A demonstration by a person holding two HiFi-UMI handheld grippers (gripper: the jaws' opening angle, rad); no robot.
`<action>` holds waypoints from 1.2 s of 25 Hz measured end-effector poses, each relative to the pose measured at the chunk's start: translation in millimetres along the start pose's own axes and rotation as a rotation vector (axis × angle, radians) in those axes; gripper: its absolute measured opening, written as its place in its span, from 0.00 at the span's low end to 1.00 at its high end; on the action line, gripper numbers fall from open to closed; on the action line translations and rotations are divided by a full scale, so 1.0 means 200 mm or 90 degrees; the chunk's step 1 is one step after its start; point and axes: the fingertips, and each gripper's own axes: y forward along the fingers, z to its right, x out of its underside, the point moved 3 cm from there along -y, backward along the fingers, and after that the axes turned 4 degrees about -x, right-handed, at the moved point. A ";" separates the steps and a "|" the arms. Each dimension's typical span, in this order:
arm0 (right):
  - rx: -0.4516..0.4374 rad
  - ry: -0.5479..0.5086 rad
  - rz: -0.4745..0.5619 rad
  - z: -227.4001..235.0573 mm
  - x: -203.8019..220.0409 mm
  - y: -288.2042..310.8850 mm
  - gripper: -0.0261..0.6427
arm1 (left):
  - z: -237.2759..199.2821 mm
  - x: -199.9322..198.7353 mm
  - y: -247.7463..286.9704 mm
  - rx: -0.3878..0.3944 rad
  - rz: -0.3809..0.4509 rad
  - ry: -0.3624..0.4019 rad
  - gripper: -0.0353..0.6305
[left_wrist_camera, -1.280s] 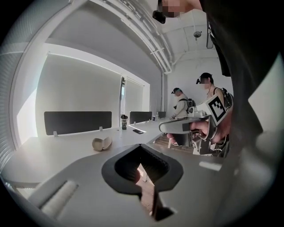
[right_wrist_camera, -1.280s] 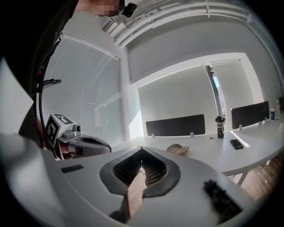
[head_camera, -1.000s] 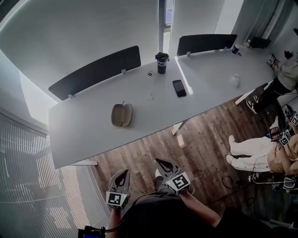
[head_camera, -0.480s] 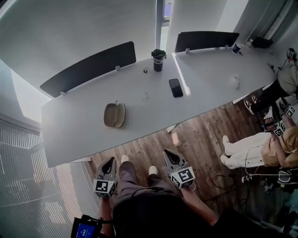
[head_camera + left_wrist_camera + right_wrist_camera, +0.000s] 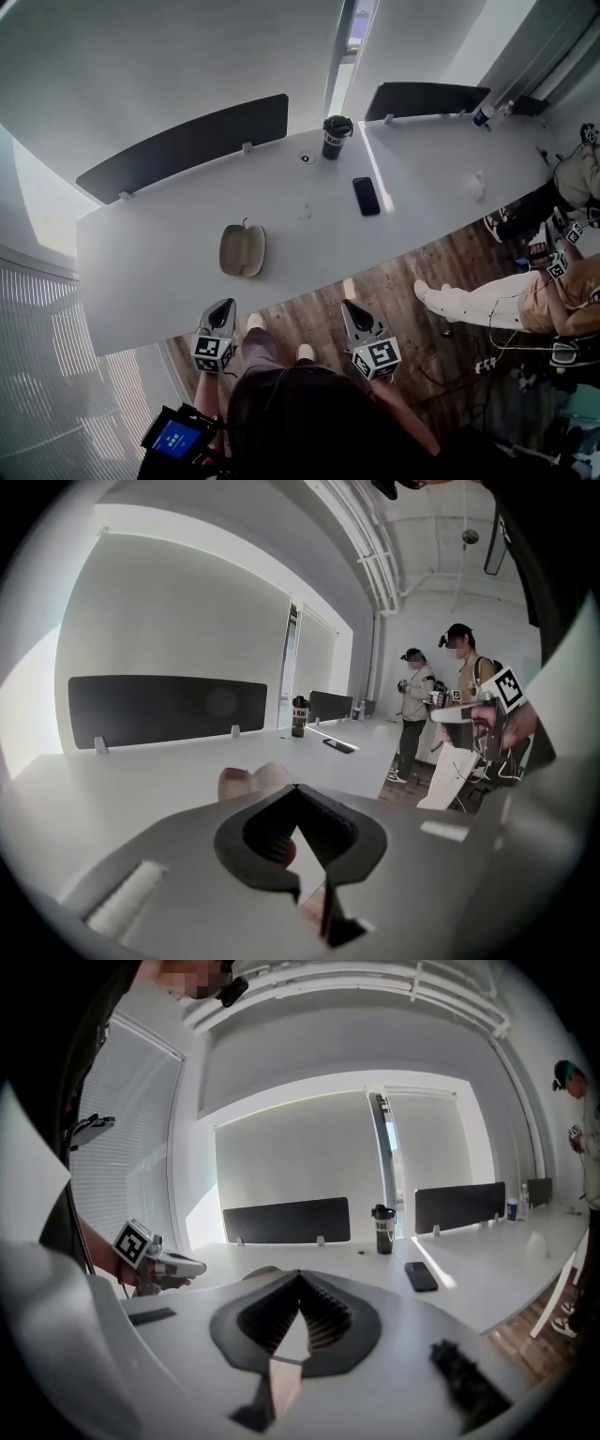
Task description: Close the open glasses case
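On white table, glasses case open, black cup behind

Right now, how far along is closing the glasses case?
Nothing is done yet: the glasses case lies open on the table. Nothing is in hand: the left tool and right tool are shut, empty, apart from the case. Left: reach it and fold it closed.

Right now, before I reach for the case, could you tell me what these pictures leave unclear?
- Inside of the glasses case: too small in the head view to tell whether anything lies in it.
- Left gripper view: the left gripper, jaws shut, hides most of the glasses case.
- Right gripper view: the right gripper hides all but a sliver.
- Head view: small pale object, blurred, unidentifiable.
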 end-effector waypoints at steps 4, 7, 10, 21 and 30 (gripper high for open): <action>0.018 -0.013 -0.013 -0.03 -0.08 0.22 0.05 | -0.15 0.02 0.13 0.037 -0.026 -0.021 0.06; 0.029 -0.003 -0.023 -0.05 -0.12 0.40 0.05 | -0.28 0.06 0.21 0.066 -0.037 -0.021 0.06; 0.040 0.018 -0.036 -0.07 -0.12 0.59 0.05 | -0.42 0.04 0.26 0.076 -0.053 -0.024 0.06; 0.072 0.068 -0.131 -0.07 0.08 1.00 0.05 | -0.56 0.10 0.46 0.179 -0.085 -0.007 0.06; -0.026 0.066 -0.208 -0.08 0.36 1.29 0.05 | -0.50 0.19 0.59 0.225 -0.160 0.041 0.06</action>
